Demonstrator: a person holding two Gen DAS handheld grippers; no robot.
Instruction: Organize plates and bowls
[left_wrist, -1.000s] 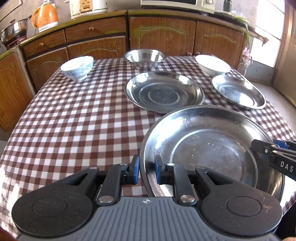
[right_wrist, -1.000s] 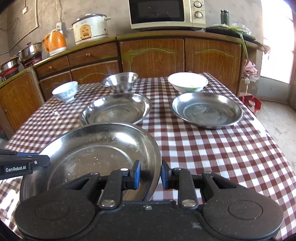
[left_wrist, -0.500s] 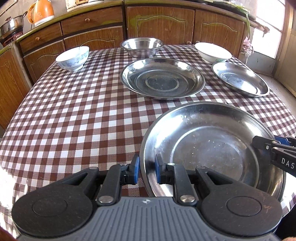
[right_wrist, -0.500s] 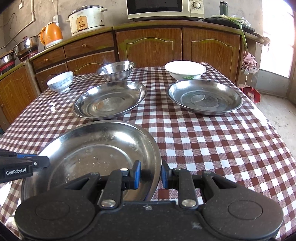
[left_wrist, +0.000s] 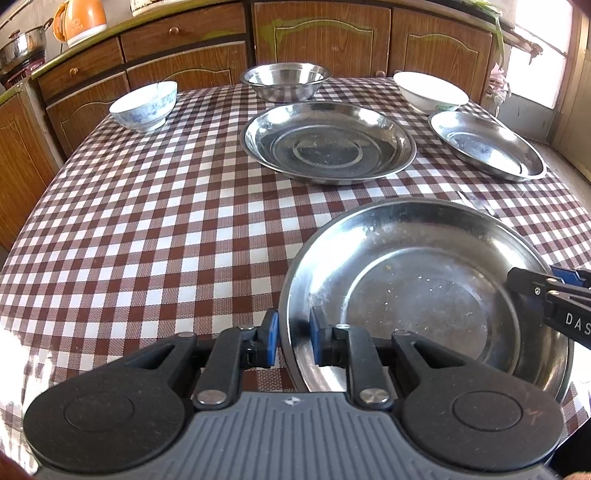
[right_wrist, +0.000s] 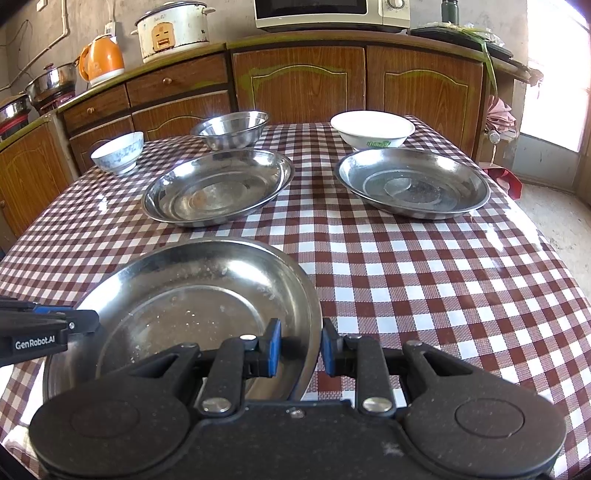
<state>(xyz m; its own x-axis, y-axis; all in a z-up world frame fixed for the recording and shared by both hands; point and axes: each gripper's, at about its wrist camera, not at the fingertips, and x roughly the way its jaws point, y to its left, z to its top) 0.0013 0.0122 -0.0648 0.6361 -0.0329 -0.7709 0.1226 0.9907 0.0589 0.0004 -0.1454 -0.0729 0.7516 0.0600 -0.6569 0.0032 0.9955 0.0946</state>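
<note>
A large round stainless-steel plate (left_wrist: 424, 295) is held at the near end of the surface covered in a brown-and-white checked cloth (left_wrist: 166, 229), gripped from two sides at once. The left gripper (left_wrist: 293, 338) has its blue-padded fingers pinching the plate's near-left rim, one pad outside and one inside the raised edge; the right gripper (right_wrist: 300, 347) pinches the opposite rim the same way. A wide, shallow dish like this would probably tip if held at a single point, so a two-sided hold keeps it level. Whether its underside touches the cloth cannot be told. Farther on lie a second wide steel plate (left_wrist: 328, 142) in the middle and a smaller steel plate (right_wrist: 412, 182) to the right, well apart, likely candidates for stacking. Along the far edge stand a small white bowl with blue pattern (left_wrist: 144, 105), a steel bowl (left_wrist: 286, 81) and a plain white bowl (right_wrist: 372, 129), each on its own, so sorting appears barely begun.
</note>
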